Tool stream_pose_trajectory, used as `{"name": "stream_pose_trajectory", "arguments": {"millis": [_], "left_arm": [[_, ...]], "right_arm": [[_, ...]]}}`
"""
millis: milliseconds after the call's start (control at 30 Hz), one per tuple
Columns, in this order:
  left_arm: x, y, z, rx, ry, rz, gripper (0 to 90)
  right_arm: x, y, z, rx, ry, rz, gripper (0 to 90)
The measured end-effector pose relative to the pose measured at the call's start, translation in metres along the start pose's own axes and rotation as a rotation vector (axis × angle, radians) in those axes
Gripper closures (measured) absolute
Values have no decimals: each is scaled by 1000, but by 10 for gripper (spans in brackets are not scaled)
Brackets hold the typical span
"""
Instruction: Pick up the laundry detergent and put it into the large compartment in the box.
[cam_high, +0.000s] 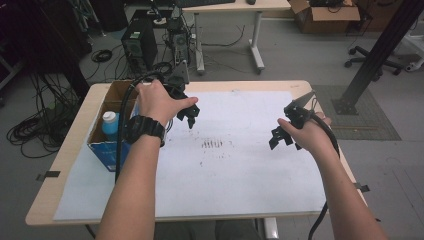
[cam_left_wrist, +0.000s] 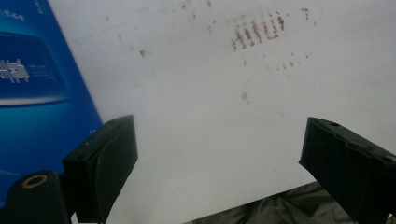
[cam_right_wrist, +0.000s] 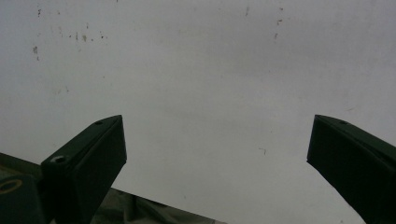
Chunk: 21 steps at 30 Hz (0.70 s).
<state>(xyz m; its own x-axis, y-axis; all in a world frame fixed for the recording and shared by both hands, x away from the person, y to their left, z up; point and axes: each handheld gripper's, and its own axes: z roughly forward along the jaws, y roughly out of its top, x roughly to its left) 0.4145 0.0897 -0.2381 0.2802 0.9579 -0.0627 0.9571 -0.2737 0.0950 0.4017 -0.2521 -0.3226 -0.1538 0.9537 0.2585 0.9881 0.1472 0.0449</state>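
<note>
Two tools: both over the white sheet (cam_high: 240, 165) on the worktop (cam_high: 75, 125)
Left tool (cam_high: 190, 114): jaws wide apart, empty, beside blue box (cam_high: 107, 150)
Right tool (cam_high: 282, 136): jaws wide apart, empty

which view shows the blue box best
The high view: the whole blue box sits open at the table's left edge, with a bottle inside. The left gripper view catches just a flat blue side of it. The right gripper view looks at white sheet.
</note>
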Motion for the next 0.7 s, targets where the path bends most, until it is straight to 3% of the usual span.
{"name": "stream_pose_trajectory", "arguments": {"millis": [700], "left_arm": [[-2,-1,6,23,-14,-5,57]], "right_arm": [[-4,-3,1,3,4,9,47]]}}
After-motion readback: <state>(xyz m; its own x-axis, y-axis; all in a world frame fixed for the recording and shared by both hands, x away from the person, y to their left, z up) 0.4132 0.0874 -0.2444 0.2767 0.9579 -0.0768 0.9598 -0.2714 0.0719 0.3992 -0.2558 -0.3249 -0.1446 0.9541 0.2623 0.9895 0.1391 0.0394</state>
